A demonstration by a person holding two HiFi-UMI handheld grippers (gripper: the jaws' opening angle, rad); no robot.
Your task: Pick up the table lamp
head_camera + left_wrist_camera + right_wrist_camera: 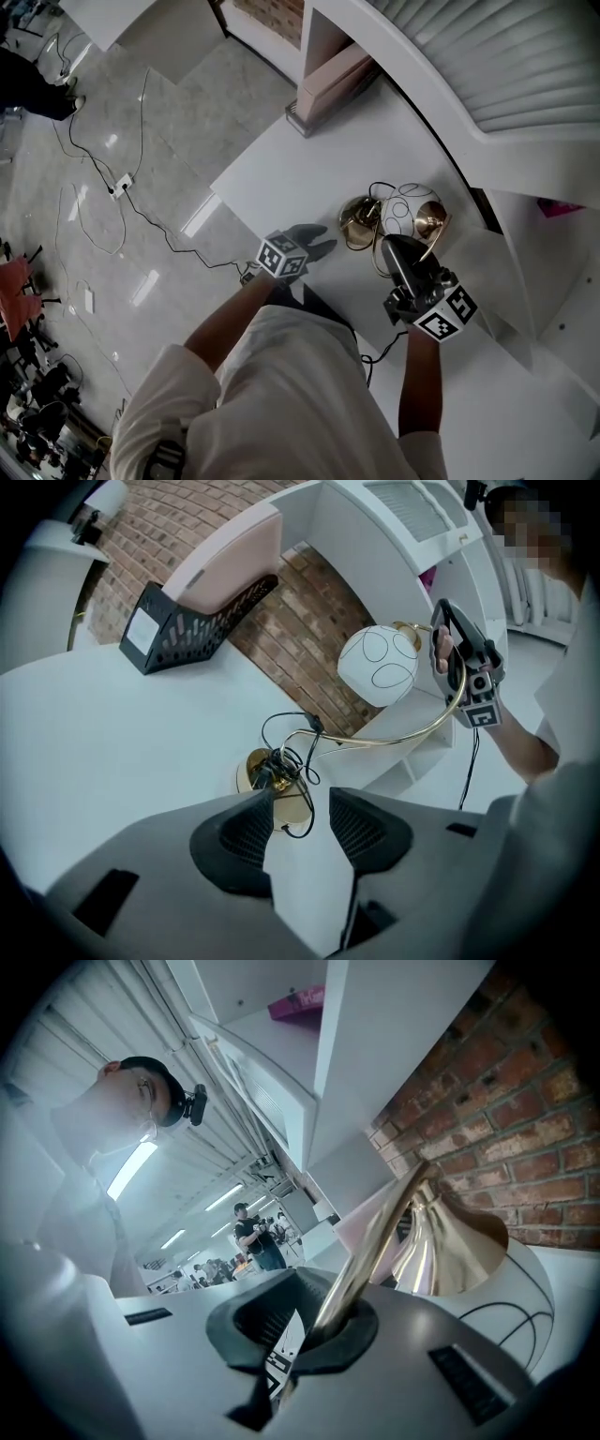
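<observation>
The table lamp has a round gold base (358,223) wound with black cord, a thin curved gold arm (422,728) and a white globe shade (412,204) with black line markings. It stands on the white table (309,159). My right gripper (405,255) is shut on the gold arm (375,1241) just below the gold cone (450,1241) that caps the shade. My left gripper (317,244) is open with nothing between its pads. Its tips (300,808) hover just short of the base (272,780), with the left fingertip close over the cord.
A black mesh file holder (202,602) with a pink panel stands at the table's far end against a brick wall (309,611). White shelving (525,244) rises right of the lamp. The table edge (239,211) drops to a floor with cables. People stand far off (255,1234).
</observation>
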